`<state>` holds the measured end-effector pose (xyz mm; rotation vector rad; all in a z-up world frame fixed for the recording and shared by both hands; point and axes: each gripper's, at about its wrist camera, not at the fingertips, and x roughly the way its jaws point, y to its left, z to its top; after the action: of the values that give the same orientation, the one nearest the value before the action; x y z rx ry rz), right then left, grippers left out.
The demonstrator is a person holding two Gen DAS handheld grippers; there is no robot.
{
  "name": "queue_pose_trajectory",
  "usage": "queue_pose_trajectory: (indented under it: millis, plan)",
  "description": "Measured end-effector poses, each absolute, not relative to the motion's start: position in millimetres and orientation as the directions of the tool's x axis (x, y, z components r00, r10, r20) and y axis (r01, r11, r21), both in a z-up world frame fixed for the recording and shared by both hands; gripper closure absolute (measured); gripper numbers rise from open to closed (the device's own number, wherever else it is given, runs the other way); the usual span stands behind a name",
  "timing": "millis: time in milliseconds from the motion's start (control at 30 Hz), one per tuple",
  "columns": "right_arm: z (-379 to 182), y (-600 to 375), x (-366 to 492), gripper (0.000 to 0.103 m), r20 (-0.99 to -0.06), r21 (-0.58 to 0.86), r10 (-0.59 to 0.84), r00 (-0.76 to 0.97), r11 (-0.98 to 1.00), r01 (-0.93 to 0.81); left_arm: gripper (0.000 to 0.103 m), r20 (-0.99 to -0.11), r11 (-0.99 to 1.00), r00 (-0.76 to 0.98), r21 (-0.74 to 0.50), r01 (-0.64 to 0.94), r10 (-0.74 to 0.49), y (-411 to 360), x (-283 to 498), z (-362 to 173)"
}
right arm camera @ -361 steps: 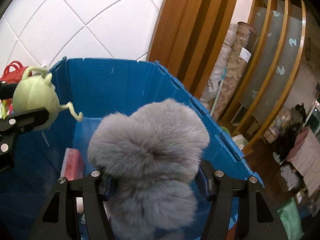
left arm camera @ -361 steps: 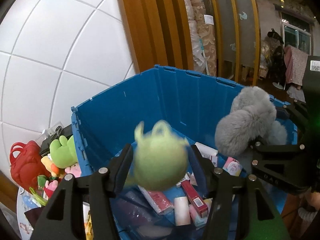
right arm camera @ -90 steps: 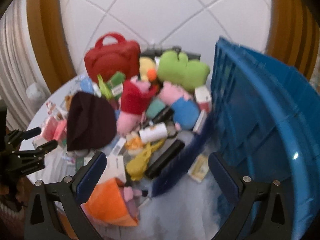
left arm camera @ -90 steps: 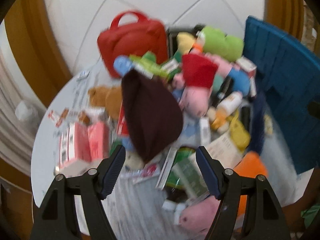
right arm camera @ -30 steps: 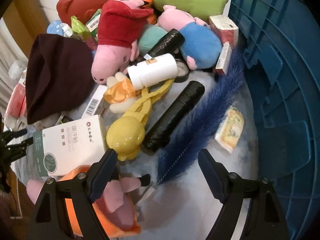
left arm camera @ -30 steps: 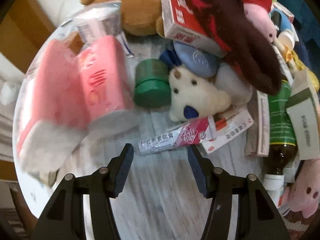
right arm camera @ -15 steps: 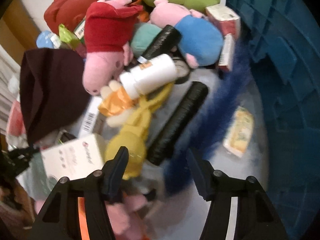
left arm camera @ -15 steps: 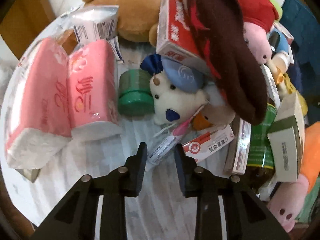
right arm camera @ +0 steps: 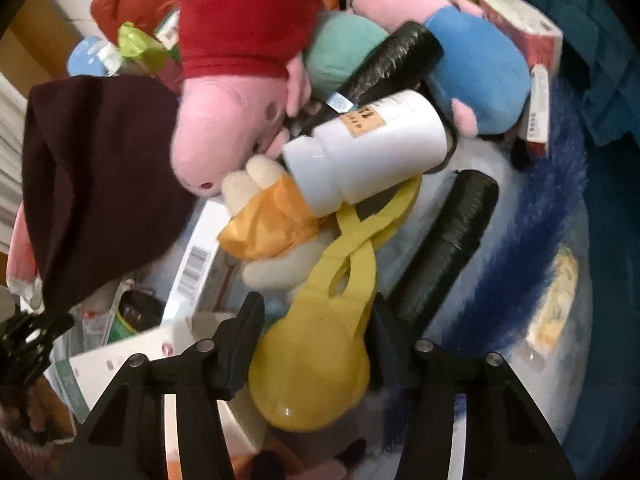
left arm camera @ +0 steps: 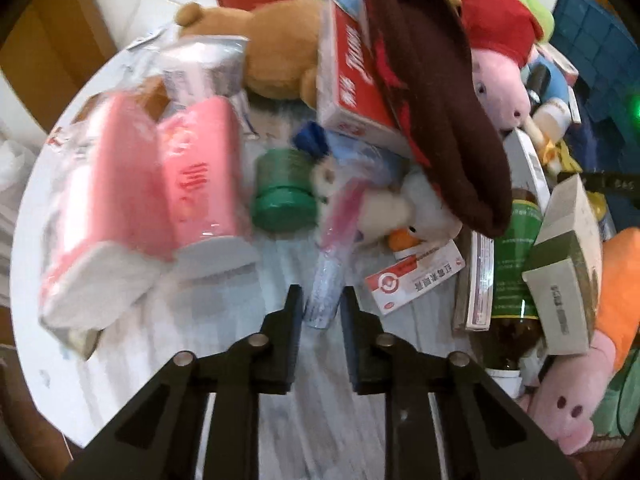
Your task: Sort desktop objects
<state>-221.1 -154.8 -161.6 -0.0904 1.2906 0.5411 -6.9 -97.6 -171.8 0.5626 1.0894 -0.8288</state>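
In the left wrist view, the left claw (left arm camera: 320, 312) is seen clamped on a slim ointment tube (left arm camera: 329, 284), its jaws having just been closing. The tube's near end is raised off the white tabletop (left arm camera: 224, 320), which is crowded with pink tissue packs (left arm camera: 160, 196), a green jar (left arm camera: 280, 192) and boxes.

In the right wrist view, the right claw (right arm camera: 316, 320) has its jaws narrowing around a yellow bulb-shaped toy (right arm camera: 316, 364), with contact judged likely. Most of the pile remains unsorted beside the blue crate (right arm camera: 612, 92).
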Motion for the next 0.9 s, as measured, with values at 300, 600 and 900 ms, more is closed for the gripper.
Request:
queue_pose_trajectory:
  millis: [300, 600, 900]
  plan:
    - [-116.6, -184.8, -237.2, 0.078, -0.901, 0.236, 0.358, 0.246, 0.879, -0.416, 0.087, -0.88, 0.635, 0.292, -0.015, 0.773, -0.376, -107.8, -7.5, -131.5]
    - [-80.7, -215.4, -243.8, 0.081, -0.873, 0.221, 0.369, 0.319, 0.882, -0.417, 0.087, -0.846, 0.606, 0.29, -0.048, 0.794, -0.447, -123.3, -7.9, -121.2]
    - [-142.4, -220.5, -248.8, 0.074, -0.939, 0.194, 0.293, 0.182, 0.885, -0.424, 0.087, -0.931, 0.609, 0.194, -0.039, 0.792, -0.31, -114.4, 6.9, -186.6]
